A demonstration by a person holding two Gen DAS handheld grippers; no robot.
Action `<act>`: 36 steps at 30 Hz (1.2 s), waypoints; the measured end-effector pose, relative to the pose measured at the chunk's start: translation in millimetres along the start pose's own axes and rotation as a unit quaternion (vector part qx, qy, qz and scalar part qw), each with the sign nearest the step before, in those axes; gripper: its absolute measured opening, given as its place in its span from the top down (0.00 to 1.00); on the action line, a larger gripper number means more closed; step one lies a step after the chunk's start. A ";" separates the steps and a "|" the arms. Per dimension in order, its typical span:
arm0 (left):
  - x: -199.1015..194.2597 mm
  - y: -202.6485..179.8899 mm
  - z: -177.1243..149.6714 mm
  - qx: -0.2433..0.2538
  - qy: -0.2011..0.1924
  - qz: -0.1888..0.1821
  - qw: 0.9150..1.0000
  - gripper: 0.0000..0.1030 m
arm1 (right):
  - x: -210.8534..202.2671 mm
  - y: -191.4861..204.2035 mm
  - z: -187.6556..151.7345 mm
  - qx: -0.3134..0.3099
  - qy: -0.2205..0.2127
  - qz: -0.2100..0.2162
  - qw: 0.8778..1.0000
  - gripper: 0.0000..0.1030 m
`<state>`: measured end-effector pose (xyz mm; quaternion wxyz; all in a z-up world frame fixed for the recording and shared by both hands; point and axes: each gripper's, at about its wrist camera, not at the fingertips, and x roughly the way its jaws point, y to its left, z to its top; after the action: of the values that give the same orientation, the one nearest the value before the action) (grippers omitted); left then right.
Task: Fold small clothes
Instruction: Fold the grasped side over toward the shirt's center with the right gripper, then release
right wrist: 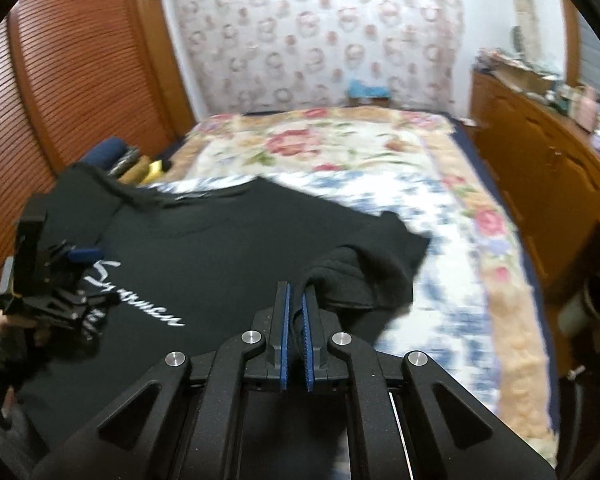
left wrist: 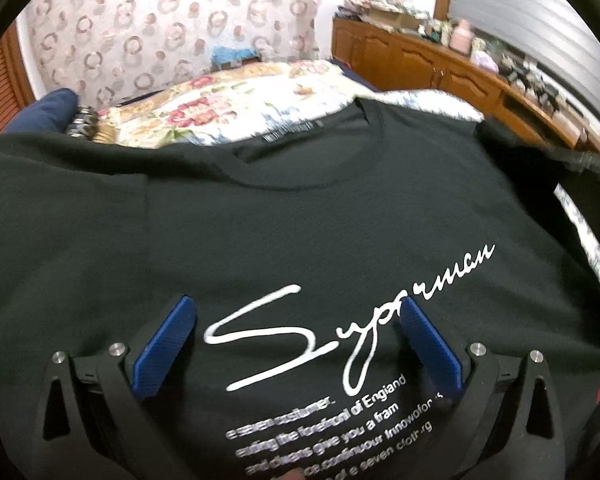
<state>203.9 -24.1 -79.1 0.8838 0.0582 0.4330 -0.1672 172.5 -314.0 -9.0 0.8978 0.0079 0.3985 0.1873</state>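
A black T-shirt (left wrist: 300, 208) with white script print lies face up on the flowered bedspread, collar towards the far wall. My left gripper (left wrist: 296, 308) is open, its blue pads wide apart just above the print, holding nothing. In the right wrist view the shirt (right wrist: 228, 248) spreads left of centre. My right gripper (right wrist: 296, 296) is shut on a bunched fold of the shirt's right sleeve edge, lifted slightly off the bed. The left gripper (right wrist: 72, 272) shows there at the left, over the print.
The bedspread (right wrist: 360, 152) covers the bed beyond and right of the shirt. Rolled dark blue and yellow items (right wrist: 128, 160) lie by the slatted wooden wardrobe (right wrist: 80, 80) at left. A wooden cabinet (right wrist: 540, 152) with clutter runs along the right.
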 end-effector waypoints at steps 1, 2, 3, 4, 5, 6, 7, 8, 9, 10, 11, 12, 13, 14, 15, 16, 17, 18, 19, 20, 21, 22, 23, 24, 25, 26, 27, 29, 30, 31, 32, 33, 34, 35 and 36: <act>-3.7 2.6 0.4 -0.004 -0.006 0.000 1.000 0.00 | 7.5 5.5 -1.0 -0.005 0.009 0.005 1.000 0.97; -11.3 6.7 0.5 -0.009 -0.015 -0.001 1.000 0.00 | 14.8 10.9 -2.8 -0.009 0.017 0.010 1.000 0.97; -14.6 8.4 1.3 -0.012 -0.019 0.000 1.000 0.00 | 16.8 14.1 -7.6 -0.011 0.022 0.014 1.000 0.97; -19.8 10.5 1.5 -0.014 -0.025 0.002 1.000 0.00 | 22.8 17.9 -10.3 -0.011 0.028 0.020 0.999 0.97; -26.0 12.9 1.2 -0.016 -0.034 0.002 0.999 0.00 | 25.8 18.6 -12.1 -0.008 0.032 0.024 0.999 0.97; -28.8 13.6 1.5 -0.017 -0.038 0.002 0.999 0.00 | 28.0 19.4 -12.7 -0.006 0.035 0.027 0.999 0.96; -32.5 14.1 1.5 -0.017 -0.043 0.002 0.999 0.00 | 30.1 20.5 -13.5 -0.003 0.037 0.031 0.999 0.96; -35.6 14.2 2.4 -0.017 -0.048 0.004 0.999 0.00 | 31.5 22.0 -13.6 -0.003 0.039 0.033 0.999 0.96; -38.2 13.8 3.5 -0.016 -0.054 0.007 0.998 0.00 | 32.1 23.2 -13.8 -0.003 0.039 0.034 0.999 0.96; -39.0 12.1 5.7 -0.016 -0.057 0.008 0.998 0.00 | 32.3 25.5 -13.1 -0.005 0.040 0.036 0.999 0.96; -41.2 12.0 6.1 -0.016 -0.063 0.008 0.998 0.00 | 32.0 27.4 -12.3 -0.007 0.039 0.037 0.999 0.96; -40.8 9.8 9.0 -0.017 -0.065 0.008 0.998 0.00 | 31.5 28.7 -11.1 -0.008 0.038 0.038 0.999 0.95; -41.9 9.9 9.9 -0.019 -0.069 0.007 0.997 0.00 | 31.3 30.5 -10.0 -0.008 0.037 0.040 0.998 0.92; -42.8 10.1 10.3 -0.021 -0.072 0.003 0.997 0.00 | 30.0 31.6 -8.4 -0.009 0.035 0.041 0.998 0.91; -42.9 9.5 11.4 -0.023 -0.072 0.001 0.997 0.00 | 28.0 32.0 -7.7 -0.010 0.035 0.040 0.999 0.89; -42.7 9.2 12.4 -0.024 -0.071 -0.001 0.997 0.00 | 26.2 32.5 -5.9 -0.014 0.034 0.035 0.999 0.87; -42.9 9.1 12.5 -0.024 -0.071 -0.008 0.997 0.00 | 23.2 32.1 -4.1 -0.017 0.030 0.031 0.999 0.86; -44.0 8.4 12.8 -0.024 -0.072 -0.010 0.997 0.00 | 21.1 32.6 -3.3 -0.018 0.026 0.031 0.999 0.86; -44.6 7.8 12.8 -0.021 -0.072 -0.013 0.997 0.00 | 17.1 30.8 -1.4 -0.018 0.021 0.031 0.999 0.85; -44.5 6.4 13.2 -0.019 -0.072 -0.013 0.997 0.00 | 12.7 28.1 0.7 -0.018 0.016 0.027 0.999 0.83; -44.6 5.2 13.2 -0.017 -0.070 -0.014 0.997 0.00 | 9.9 24.7 2.1 -0.018 0.013 0.021 1.000 0.72; -44.5 3.5 13.1 -0.016 -0.070 -0.014 0.997 0.00 | 6.6 20.0 3.9 -0.016 0.008 0.010 1.000 0.60; -44.4 2.8 13.2 -0.015 -0.068 -0.016 0.997 0.00 | 4.8 15.6 5.2 -0.012 0.004 0.002 1.000 0.57; -44.2 2.3 13.3 -0.015 -0.067 -0.018 0.997 0.00 | 3.8 10.4 6.2 -0.008 0.001 -0.003 1.000 0.57; -44.6 2.0 13.5 -0.015 -0.067 -0.020 0.997 0.00 | 4.0 2.8 7.0 -0.002 0.003 -0.012 1.000 0.57; -44.5 1.7 13.4 -0.015 -0.067 -0.022 0.997 0.00 | 6.0 -3.8 8.2 0.002 0.006 -0.021 1.000 0.57; -44.8 1.0 13.1 -0.014 -0.068 -0.022 0.997 0.00 | 9.2 -11.0 8.3 0.006 0.010 -0.031 0.999 0.57; -44.5 0.4 13.1 -0.015 -0.067 -0.021 0.997 0.00 | 17.5 -21.9 9.1 0.014 0.018 -0.041 0.999 0.57; -44.4 0.3 12.9 -0.015 -0.067 -0.022 0.997 0.00 | 19.8 -26.1 8.6 0.018 0.021 -0.043 0.999 0.57; -44.7 -0.6 12.6 -0.015 -0.066 -0.023 0.997 0.00 | 26.0 -32.4 8.5 0.024 0.028 -0.044 0.998 0.57; -44.1 -1.1 12.2 -0.015 -0.065 -0.022 0.998 0.00 | 28.1 -35.5 7.9 0.026 0.031 -0.044 0.998 0.57; -44.1 -1.6 11.6 -0.014 -0.064 -0.021 0.998 0.00 | 34.2 -39.4 8.3 0.030 0.036 -0.042 0.998 0.57; -43.8 -2.3 11.5 -0.014 -0.063 -0.021 0.998 0.00 | 38.2 -41.3 8.5 0.030 0.040 -0.040 0.998 0.57; -43.2 -2.3 10.7 -0.014 -0.062 -0.020 0.998 0.00 | 42.4 -42.7 8.1 0.030 0.044 -0.039 0.998 0.57; -42.7 -2.4 10.1 -0.014 -0.061 -0.019 0.998 0.00 | 45.0 -43.9 7.7 0.031 0.047 -0.039 0.998 0.57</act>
<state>186.3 -18.4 -39.2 0.9060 0.0271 0.3819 -0.1807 220.1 -338.3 -43.1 0.8841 0.0110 0.4458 0.1397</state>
